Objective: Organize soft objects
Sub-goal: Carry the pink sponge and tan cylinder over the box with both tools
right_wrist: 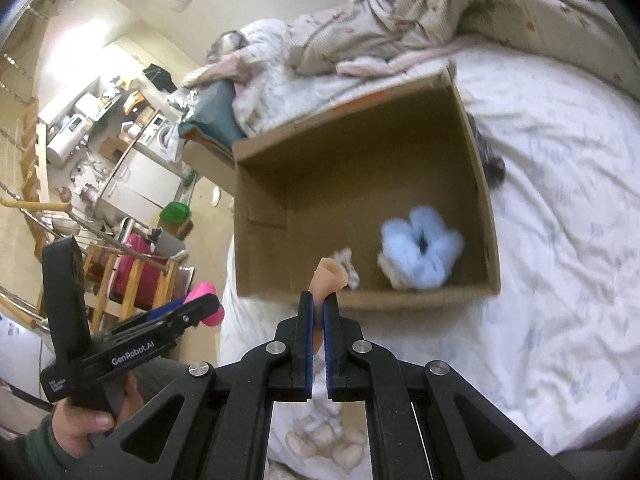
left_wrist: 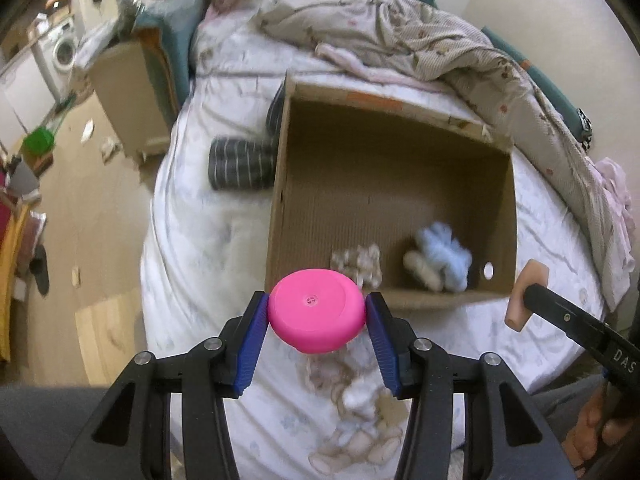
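My left gripper (left_wrist: 317,316) is shut on a round pink soft disc (left_wrist: 316,314), held just in front of the near wall of an open cardboard box (left_wrist: 280,184) on the bed. My right gripper (right_wrist: 319,300) is shut on a thin beige soft piece (right_wrist: 330,276), also near the box's (right_wrist: 486,216) front edge; it shows at the right of the left wrist view (left_wrist: 526,294). Inside the box lie a fluffy light-blue item (right_wrist: 420,248) (left_wrist: 446,252) and a small beige patterned soft item (left_wrist: 360,266) (right_wrist: 346,260).
The box sits on a white bed sheet (left_wrist: 200,240) with a teddy print. Rolled dark striped fabric (left_wrist: 240,164) lies left of the box. A crumpled blanket and clothes (left_wrist: 420,48) pile behind it. The floor and cluttered furniture (right_wrist: 100,140) lie left of the bed.
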`<state>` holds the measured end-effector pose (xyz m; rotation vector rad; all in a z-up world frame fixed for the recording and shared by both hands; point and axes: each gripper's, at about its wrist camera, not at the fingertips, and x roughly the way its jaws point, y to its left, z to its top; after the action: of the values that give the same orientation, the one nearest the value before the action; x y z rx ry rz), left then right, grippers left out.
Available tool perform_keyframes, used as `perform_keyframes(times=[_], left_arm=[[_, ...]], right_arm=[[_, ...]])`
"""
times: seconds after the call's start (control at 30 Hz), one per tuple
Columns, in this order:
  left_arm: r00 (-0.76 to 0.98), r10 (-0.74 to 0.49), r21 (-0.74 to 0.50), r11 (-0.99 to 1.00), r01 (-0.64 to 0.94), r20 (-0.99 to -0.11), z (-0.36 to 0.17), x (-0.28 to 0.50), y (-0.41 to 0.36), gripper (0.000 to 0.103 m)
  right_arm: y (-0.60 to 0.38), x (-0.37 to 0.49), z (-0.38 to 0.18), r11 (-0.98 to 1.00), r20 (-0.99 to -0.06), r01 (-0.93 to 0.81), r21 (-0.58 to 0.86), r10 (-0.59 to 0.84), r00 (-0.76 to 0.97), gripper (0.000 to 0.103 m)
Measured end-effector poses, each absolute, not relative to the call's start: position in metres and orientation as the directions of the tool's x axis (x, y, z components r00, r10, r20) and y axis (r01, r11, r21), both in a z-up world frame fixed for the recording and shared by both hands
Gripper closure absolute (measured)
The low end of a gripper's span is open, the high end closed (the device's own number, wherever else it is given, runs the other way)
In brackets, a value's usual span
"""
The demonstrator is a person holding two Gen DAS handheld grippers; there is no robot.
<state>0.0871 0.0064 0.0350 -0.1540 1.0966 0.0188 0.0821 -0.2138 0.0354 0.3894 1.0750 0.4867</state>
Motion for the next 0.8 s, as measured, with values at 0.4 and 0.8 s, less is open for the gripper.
perform_keyframes(times=[0.4, 0.8], left_arm=[[0.466, -0.054, -0.091, 0.994, -0.056, -0.883, 0.023, 0.141, -0.004, 0.057], [0.430, -0.070, -0.089, 0.996, -0.024, -0.900, -0.025, 0.159, -0.020, 0.057]], right_arm=[[-0.226, 0.126, 0.032, 0.852, -0.729, -0.190, 0.488, 0.518, 0.448, 0.097], [-0.225, 0.140, -0.013, 0.892, -0.800, -0.136, 0.431, 0.447, 0.401, 0.097]])
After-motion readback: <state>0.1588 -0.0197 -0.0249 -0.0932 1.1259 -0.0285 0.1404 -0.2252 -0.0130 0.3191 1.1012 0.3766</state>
